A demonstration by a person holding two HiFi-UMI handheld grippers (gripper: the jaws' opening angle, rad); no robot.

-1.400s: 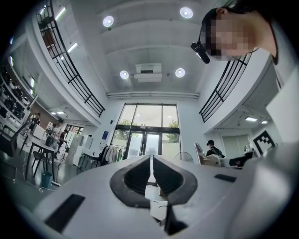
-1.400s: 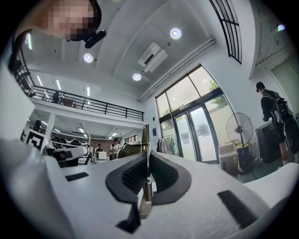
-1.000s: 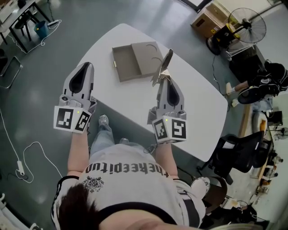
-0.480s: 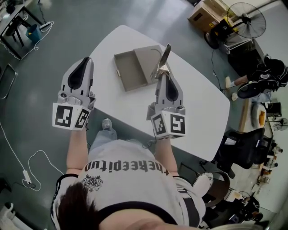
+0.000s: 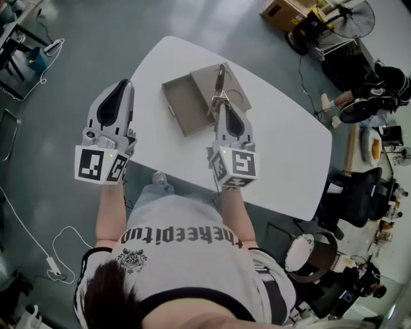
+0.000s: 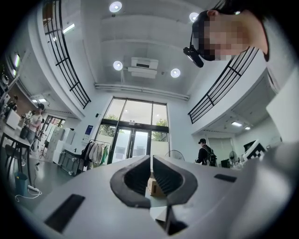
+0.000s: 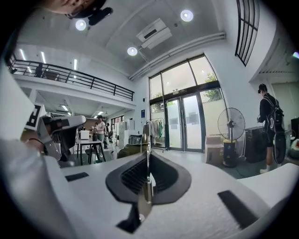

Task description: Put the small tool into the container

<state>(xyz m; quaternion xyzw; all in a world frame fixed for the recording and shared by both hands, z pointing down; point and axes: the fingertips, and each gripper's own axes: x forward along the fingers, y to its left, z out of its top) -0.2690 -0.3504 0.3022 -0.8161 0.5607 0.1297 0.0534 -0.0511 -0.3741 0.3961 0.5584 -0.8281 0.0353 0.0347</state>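
The container (image 5: 182, 106) is a shallow grey open box lying on the white table (image 5: 282, 141), with a flat grey panel beside it. My right gripper (image 5: 220, 103) hovers over the box's right part, shut on the small tool (image 5: 221, 78), a thin metal blade that sticks out forward past the fingertips. In the right gripper view the blade (image 7: 147, 184) stands edge-on between the closed jaws of that gripper (image 7: 148, 156). My left gripper (image 5: 122, 85) hangs at the table's left edge, apart from the box, its jaw tips together and nothing held; in the left gripper view, the left gripper (image 6: 151, 158) looks the same.
A standing fan (image 5: 350, 13) and a cardboard box (image 5: 279, 8) are on the floor beyond the table. A black office chair (image 5: 353, 193) sits at the table's right side, a round stool (image 5: 308, 254) nearer me. Cables trail on the floor at left.
Both grippers have moved forward toward the box. The right one has sunk with the tool and now sits over the box; the left stays empty.
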